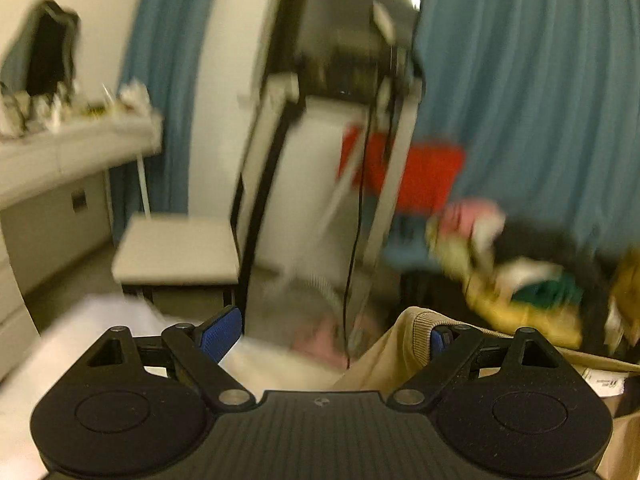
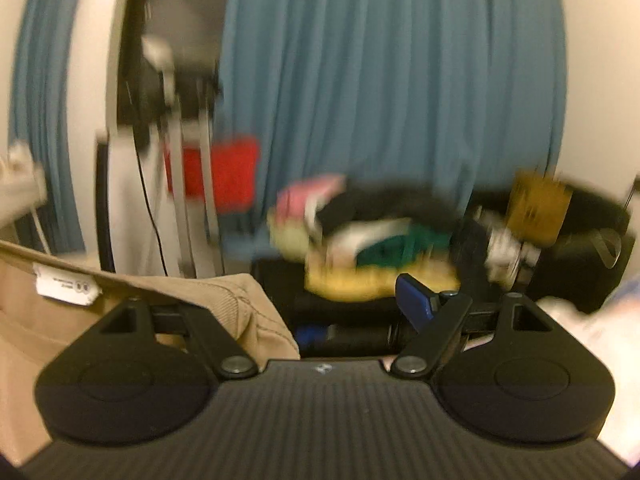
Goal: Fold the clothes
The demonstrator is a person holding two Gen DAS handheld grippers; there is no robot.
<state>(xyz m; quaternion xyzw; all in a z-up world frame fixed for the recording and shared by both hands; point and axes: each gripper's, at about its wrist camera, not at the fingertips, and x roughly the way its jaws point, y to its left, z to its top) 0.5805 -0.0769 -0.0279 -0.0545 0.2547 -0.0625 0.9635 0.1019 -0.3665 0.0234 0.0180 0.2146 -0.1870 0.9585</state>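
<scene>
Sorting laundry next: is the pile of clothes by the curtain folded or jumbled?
Jumbled: the pile of clothes shows pink, yellow, green and black pieces heaped unevenly.

Both black ribbed tongs [image 1: 338, 334] [image 2: 340, 304] carry blue pads [image 1: 222, 334] and silver screws.

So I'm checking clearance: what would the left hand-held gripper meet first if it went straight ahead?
Probably the tan garment at its right finger; beyond lies a white stand, though depth is unclear.
</scene>
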